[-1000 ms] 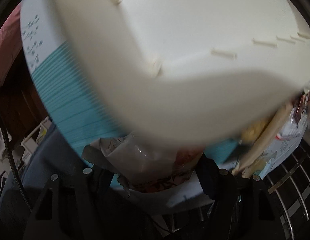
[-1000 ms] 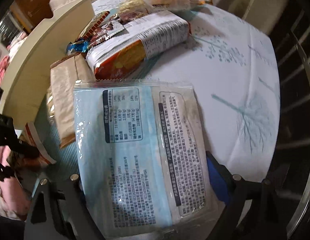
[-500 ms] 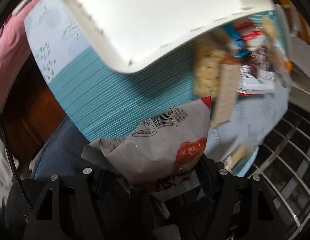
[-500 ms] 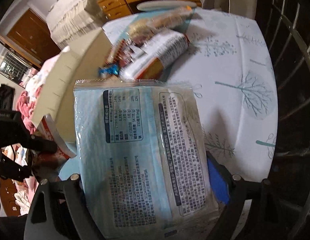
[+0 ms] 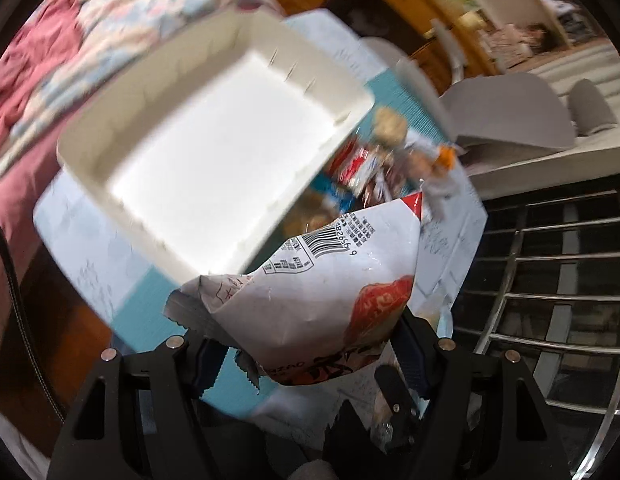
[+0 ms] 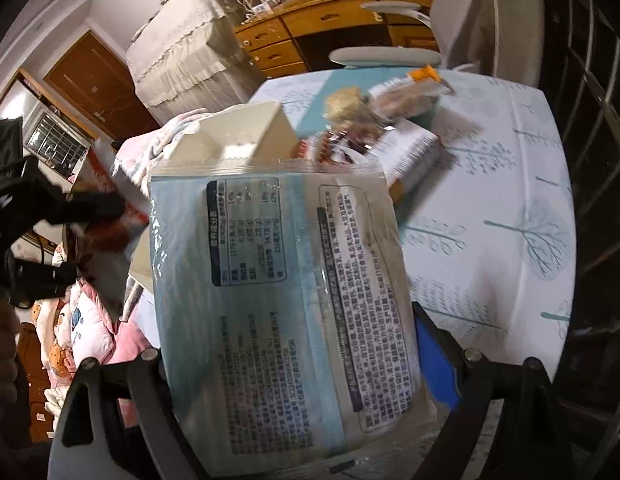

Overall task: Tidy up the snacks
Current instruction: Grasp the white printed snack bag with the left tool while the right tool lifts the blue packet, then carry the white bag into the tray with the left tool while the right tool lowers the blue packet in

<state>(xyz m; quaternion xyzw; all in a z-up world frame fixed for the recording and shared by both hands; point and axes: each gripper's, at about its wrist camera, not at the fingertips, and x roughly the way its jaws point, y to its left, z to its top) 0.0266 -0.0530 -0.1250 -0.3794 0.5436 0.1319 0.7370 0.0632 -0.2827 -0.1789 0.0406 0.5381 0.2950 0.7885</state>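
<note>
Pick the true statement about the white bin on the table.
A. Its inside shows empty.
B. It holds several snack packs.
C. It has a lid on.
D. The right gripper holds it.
A: in the left wrist view the bin shows only its bare white floor, no lid, while loose snacks lie beside it.

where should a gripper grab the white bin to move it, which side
Grip the white bin by its thin raised rim, near wall, from above with one finger inside and one outside. Its open top faces up, and the wide body likely won't fit between the fingers. Both grippers already hold snack packets.
</note>
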